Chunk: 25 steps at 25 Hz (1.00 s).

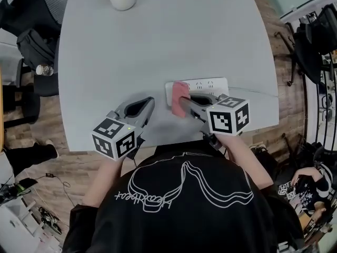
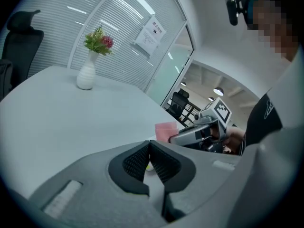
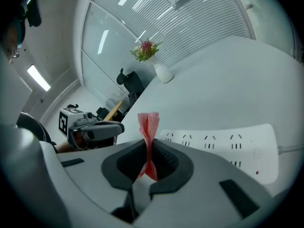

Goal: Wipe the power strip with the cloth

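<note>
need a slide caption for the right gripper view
Right tongs pinch a folded pink cloth upright, beside the white power strip on the grey table.

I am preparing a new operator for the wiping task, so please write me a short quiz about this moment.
1. True or false: the left gripper holds the pink cloth.
2. Multiple choice: where does the power strip lie? A) on the floor B) on the table, at its near edge, by the right gripper C) on a chair
3. Fill in: the white vase holds ____.

Key: 1 false. The right gripper pinches the cloth, and the left jaws are shut on nothing. 2 B. 3 flowers.
</note>
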Tool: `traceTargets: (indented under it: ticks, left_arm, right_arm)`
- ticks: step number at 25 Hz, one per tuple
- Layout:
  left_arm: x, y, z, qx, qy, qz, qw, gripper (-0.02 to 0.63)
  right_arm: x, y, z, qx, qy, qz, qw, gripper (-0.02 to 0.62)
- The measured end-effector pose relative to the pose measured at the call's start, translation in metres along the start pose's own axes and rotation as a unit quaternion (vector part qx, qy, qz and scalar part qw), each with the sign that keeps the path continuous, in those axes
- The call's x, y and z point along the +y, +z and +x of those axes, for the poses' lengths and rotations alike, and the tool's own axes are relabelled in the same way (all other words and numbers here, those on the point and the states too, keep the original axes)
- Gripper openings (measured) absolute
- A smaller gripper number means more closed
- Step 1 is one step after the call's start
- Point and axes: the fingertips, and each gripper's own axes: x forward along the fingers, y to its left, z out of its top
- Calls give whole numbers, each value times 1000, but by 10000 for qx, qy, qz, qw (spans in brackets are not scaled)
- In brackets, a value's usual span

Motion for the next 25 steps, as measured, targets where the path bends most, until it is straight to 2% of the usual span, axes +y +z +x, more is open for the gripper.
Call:
traceTargets:
  ticks: [7,12,25]
  left_arm:
    - [26,-6,-2,63,149,-164,9997,12]
    - [31,-6,-4,5,199,-248,9995,12]
    - [32,-14,-4,-14,172,-484,9987,12]
  right_arm:
    - [-3,0,30,337,8,59,9994,34]
    - [-6,-4,42,613,-116,-157,9979,34]
    - [-19,-10,47,851,-403,-231,9953,35]
